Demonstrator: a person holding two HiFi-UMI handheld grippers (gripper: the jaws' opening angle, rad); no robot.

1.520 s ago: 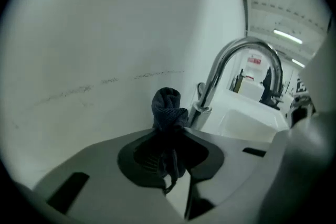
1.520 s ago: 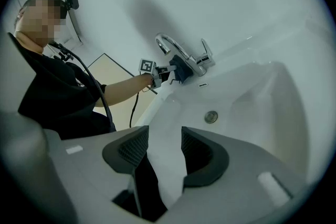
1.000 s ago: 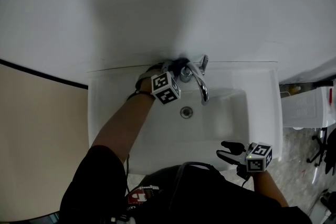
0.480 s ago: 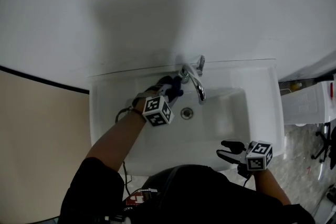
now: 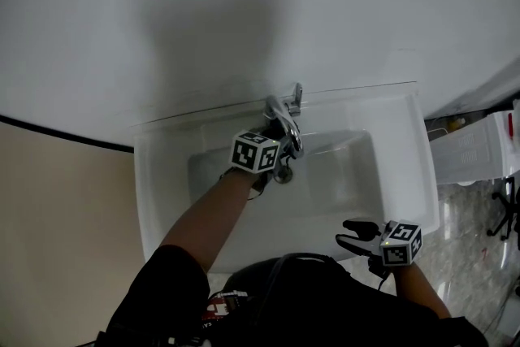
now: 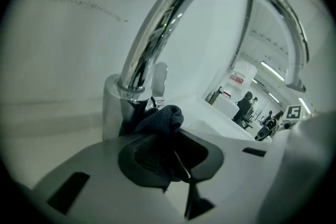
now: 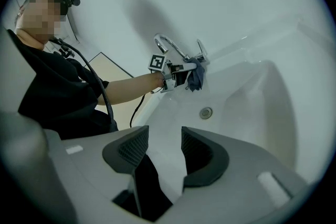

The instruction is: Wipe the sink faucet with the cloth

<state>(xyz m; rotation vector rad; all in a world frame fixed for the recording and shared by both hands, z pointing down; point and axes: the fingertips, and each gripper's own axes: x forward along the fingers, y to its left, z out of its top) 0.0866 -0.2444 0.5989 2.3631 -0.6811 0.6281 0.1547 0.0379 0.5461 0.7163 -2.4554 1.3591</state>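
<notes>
Item: cloth, dark, bunched, clenched in left claw; sat at the base of the faucet, seemingly touching it, under the arched spout.
Step, as judged: wiping the base. Best done by pressing the cloth to the metal, working round the column, then up the arch.
In the way: lever handle behind the faucet.
Right claw: released, empty, well apart from the faucet, at the sink front rim.
Drain: below the spout.
</notes>
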